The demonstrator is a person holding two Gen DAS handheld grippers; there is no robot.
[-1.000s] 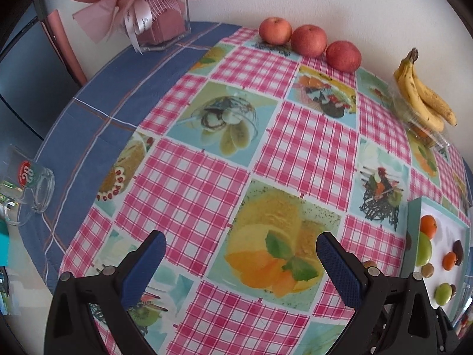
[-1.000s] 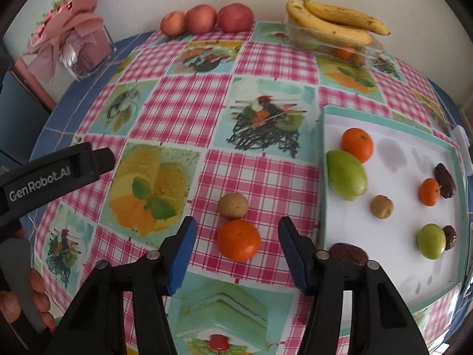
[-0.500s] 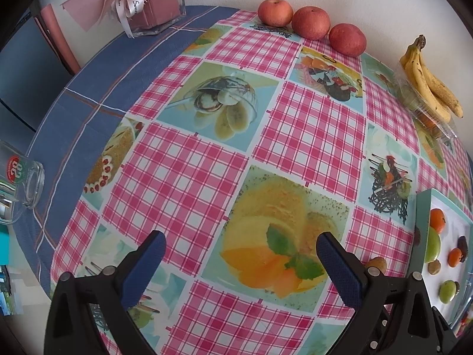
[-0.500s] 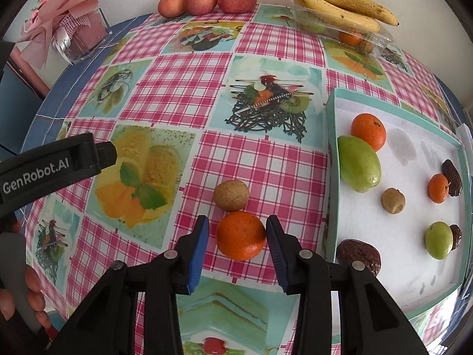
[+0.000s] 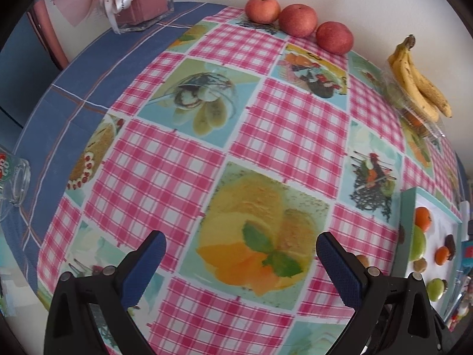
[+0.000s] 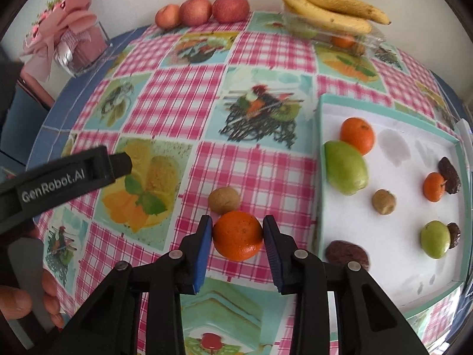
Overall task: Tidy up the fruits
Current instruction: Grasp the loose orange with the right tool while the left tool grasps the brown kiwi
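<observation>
A: Right gripper?
B: Both blue pads touch an orange, one on each side. The orange sits on the checked cloth, or just above it; I cannot tell which.

A: Neighbours?
B: A brown kiwi lies just beyond the orange, touching or nearly so. The tray lies to the right, its teal wall near the right pad.

A: Tray contents?
B: Large green fruit against the left wall, with a second orange touching it behind. Small kiwi mid-tray. Small orange beside a dark date at right. Small green fruit with another dark piece against it. A wrinkled brown fruit in the near left corner.

A: Left gripper?
B: Spread wide, nothing between the pads, hovering over the cloth's yellow dessert print. In the right wrist view its black body enters from the left, held by a hand.

A: Back of the table?
B: Three apples in a row by the wall. Bananas on a clear box with fruit inside. Pink-ribboned glass box at far left; a glass mug on the blue cloth at the left edge.
</observation>
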